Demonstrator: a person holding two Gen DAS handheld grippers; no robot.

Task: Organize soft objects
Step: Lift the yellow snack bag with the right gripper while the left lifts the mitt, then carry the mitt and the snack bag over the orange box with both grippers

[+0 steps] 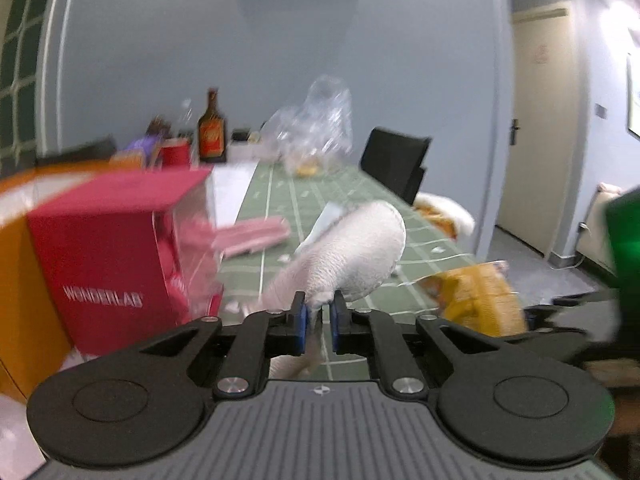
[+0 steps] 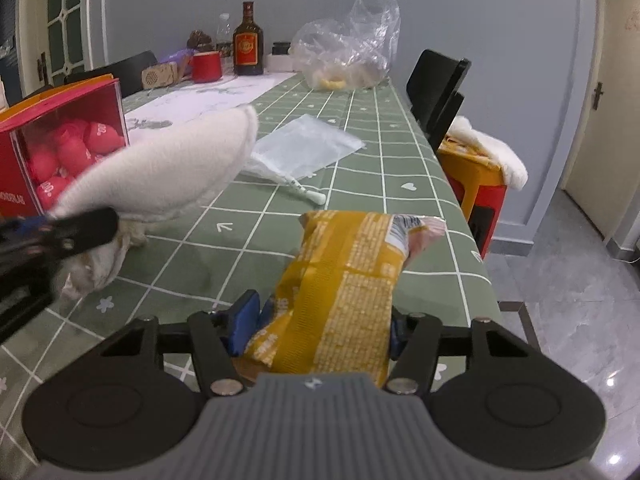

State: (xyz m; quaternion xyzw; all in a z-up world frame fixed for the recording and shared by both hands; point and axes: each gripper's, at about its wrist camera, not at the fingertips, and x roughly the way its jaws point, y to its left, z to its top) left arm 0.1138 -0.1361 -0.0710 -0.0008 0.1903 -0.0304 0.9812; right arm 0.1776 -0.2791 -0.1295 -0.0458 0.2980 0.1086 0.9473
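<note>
My left gripper [image 1: 320, 314] is shut on the narrow end of a white plush toy [image 1: 352, 248]. The toy is lifted off the green checked table [image 2: 360, 184], with its rounded body sticking forward. The right wrist view shows the same toy [image 2: 172, 168] at the left, pinched by the blurred left gripper [image 2: 60, 232]. A yellow snack bag [image 2: 344, 280] lies on the table between the fingers of my right gripper [image 2: 320, 328]. That gripper is open, with its blue pads beside the bag and not squeezing it. The bag [image 1: 480, 296] also appears at the right of the left wrist view.
A red WONDERLAB box [image 2: 68, 148] of red pouches stands at the left. A flat clear bag [image 2: 308, 146] lies mid-table. At the far end are a crumpled plastic bag [image 2: 348, 48], a brown bottle [image 2: 248, 40] and a red cup [image 2: 206, 66]. A black chair [image 2: 436, 88] and an orange stool [image 2: 476, 184] stand along the right edge.
</note>
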